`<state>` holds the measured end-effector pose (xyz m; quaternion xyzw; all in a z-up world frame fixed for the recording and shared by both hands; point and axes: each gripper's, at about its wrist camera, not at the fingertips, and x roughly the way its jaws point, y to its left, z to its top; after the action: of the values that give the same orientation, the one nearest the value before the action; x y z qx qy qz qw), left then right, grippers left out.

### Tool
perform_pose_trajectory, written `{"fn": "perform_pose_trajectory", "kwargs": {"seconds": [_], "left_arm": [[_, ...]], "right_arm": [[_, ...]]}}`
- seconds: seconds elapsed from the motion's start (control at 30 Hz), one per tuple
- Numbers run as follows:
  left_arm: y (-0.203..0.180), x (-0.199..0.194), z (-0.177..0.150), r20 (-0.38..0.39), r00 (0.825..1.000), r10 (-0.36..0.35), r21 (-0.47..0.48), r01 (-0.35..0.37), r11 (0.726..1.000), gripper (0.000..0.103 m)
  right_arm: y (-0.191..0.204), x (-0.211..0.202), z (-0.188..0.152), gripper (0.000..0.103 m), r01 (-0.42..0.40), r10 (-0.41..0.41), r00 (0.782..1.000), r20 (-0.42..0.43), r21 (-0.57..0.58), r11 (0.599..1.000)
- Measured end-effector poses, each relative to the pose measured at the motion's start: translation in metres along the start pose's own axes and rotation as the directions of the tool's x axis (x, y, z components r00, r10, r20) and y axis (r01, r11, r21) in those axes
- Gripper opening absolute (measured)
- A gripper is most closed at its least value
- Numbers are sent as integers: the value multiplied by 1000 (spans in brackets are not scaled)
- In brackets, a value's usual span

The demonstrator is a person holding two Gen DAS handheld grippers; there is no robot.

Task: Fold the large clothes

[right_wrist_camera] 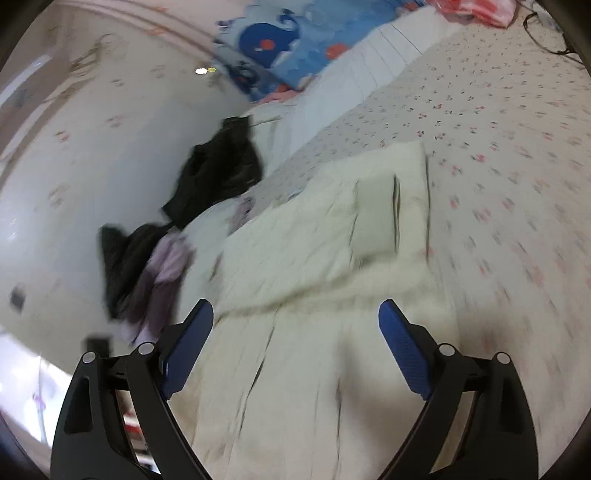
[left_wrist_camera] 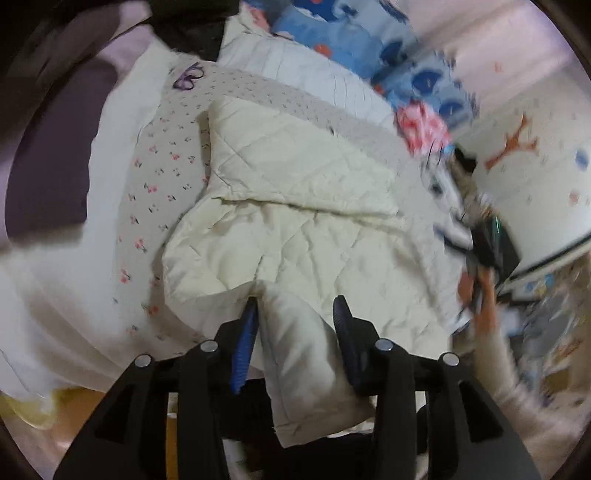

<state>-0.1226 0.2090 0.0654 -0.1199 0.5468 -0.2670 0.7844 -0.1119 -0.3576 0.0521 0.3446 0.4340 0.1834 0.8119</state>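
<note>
Across the bed's floral sheet [left_wrist_camera: 155,177] I see the cream quilted garment [left_wrist_camera: 295,229] lying partly folded. My left gripper [left_wrist_camera: 295,314] has fingers narrowly apart around a hanging fold, unpinched; my right gripper [right_wrist_camera: 295,325] gapes wide, empty.

**Two wrist cameras over one bed**

The left wrist view looks steeply down along its fingers [left_wrist_camera: 255,343], close over the cream quilted coat [left_wrist_camera: 288,221] on the flowered bedsheet [left_wrist_camera: 155,173]; the right wrist view tilts less steeply, close above the same coat [right_wrist_camera: 332,258], facing the wall [right_wrist_camera: 92,166]; both share the coat, the sheet [right_wrist_camera: 498,147] and the blue whale blanket [left_wrist_camera: 351,33].
</note>
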Motion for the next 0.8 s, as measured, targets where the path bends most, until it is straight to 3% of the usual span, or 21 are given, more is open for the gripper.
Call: {"fn": "perform_pose_trajectory", "kwargs": {"seconds": [0.03,0.1,0.2,0.23,0.27,0.3,0.37,0.5,0.57,0.63,0.8], "left_arm": [[0,-4,-2,-5,999,37,16,-37,999,44],[8,-22,-11,9,992,126,26,-127,992,63],[31,-49,-31,-4,980,198,-7,-198,980,68],[41,-60,-37,-3,972,236,-33,-236,971,69],[51,-67,-42,4,964,265,-62,-264,963,70],[62,-76,-48,22,960,280,-109,-276,955,71],[73,-82,-52,60,967,246,-160,-234,959,74],[60,-56,-36,129,981,143,-142,-124,982,74],[48,-35,-22,162,983,89,-126,-69,990,74],[36,-12,-3,190,981,31,-120,-8,993,74],[13,59,54,236,970,-59,-134,93,987,75]], "right_arm": [[-5,23,13,88,55,-55,998,-8,8,998],[-17,52,25,88,112,-111,993,-28,22,993],[-21,83,26,85,178,-178,984,-29,-5,984],[-17,89,24,75,205,-206,978,-22,-40,978],[-13,92,22,57,218,-220,975,-21,-69,973],[-11,94,19,49,228,-230,973,-21,-92,969],[-2,91,17,23,223,-224,975,3,-115,968],[34,59,27,17,196,-180,978,103,-178,964],[55,37,34,8,186,-153,974,165,-206,961],[67,15,42,8,188,-138,965,223,-219,958],[35,14,47,8,255,-217,951,221,-161,954]]}}
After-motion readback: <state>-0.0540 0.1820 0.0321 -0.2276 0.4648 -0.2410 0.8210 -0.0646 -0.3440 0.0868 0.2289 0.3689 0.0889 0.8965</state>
